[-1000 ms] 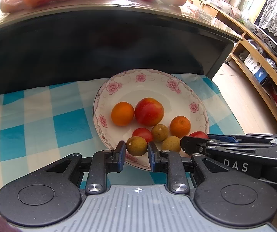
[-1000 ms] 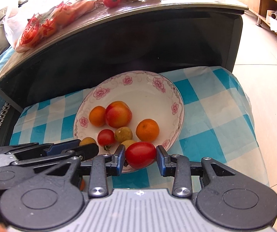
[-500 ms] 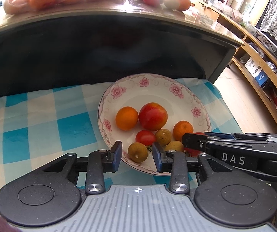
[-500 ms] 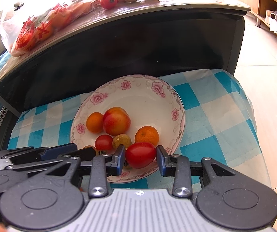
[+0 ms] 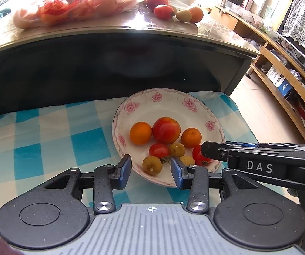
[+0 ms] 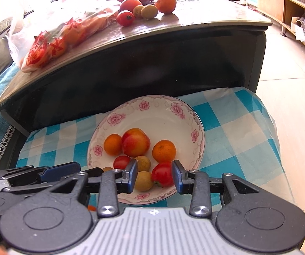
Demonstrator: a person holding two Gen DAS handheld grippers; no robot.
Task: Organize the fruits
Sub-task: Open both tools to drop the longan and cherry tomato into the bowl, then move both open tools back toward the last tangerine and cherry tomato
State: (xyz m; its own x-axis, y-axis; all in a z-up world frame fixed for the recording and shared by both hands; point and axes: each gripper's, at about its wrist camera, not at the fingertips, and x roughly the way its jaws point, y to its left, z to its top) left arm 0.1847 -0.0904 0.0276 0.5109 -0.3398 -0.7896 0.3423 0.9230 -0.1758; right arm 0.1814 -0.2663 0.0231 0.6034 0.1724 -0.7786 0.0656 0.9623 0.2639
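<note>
A flowered plate (image 5: 163, 108) (image 6: 158, 119) on the checked cloth holds a red apple (image 5: 166, 130), two oranges, a small tomato and several longans. My left gripper (image 5: 150, 163) hangs over the plate's near rim, its jaws opening. A brown longan (image 5: 152, 165) lies on the plate between them, clear of both pads. My right gripper (image 6: 154, 165) stands over the plate's near right. A red tomato (image 6: 163, 174) sits low between its fingers against the right pad. A gap to the left pad shows a longan (image 6: 145, 180) behind.
A dark table (image 6: 173, 34) rises behind the plate. On it are a plastic bag of fruit (image 5: 71, 6) and loose fruits (image 6: 146, 8). Bare floor (image 6: 297, 106) lies to the right of the cloth, and wooden shelves (image 5: 286, 78) stand beyond it.
The left jaws have spread and the longan they held now lies on the plate. The tomato no longer fills the right gripper's gap and sits lower. Both views have drawn back from the plate.
</note>
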